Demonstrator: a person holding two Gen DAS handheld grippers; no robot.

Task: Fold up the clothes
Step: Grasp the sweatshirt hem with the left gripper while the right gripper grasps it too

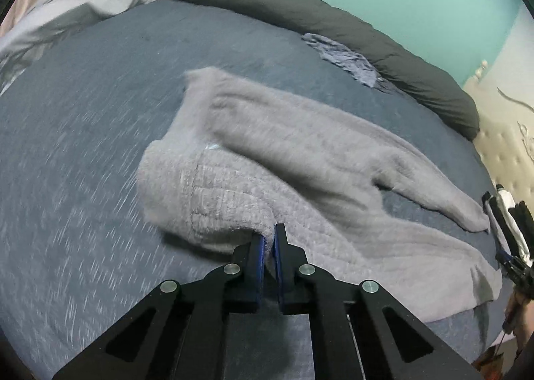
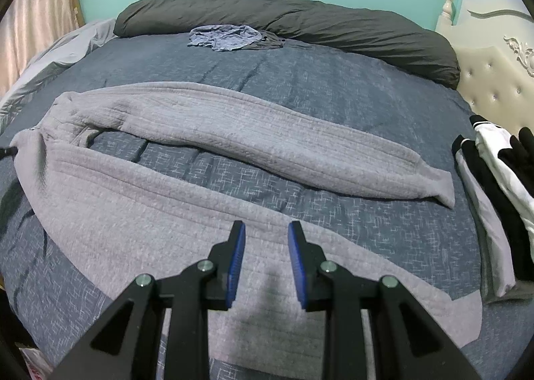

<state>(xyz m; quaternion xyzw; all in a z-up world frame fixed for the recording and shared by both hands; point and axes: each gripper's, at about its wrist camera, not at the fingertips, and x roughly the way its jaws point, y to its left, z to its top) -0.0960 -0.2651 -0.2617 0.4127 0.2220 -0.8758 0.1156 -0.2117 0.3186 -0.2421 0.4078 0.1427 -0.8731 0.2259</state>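
A long grey ribbed knit sweater lies spread across the blue bedspread. My left gripper is shut on a bunched fold at one end of it, and the fabric rises from the bed into the blue pads. In the right wrist view the sweater runs from the left edge to the right, with one sleeve stretched out behind the body. My right gripper hovers open just above the near hem. Nothing sits between its fingers.
A long dark grey pillow lines the far side of the bed, with a crumpled blue garment in front of it. Black and white clothes are piled at the right edge. A tufted cream headboard stands beyond them.
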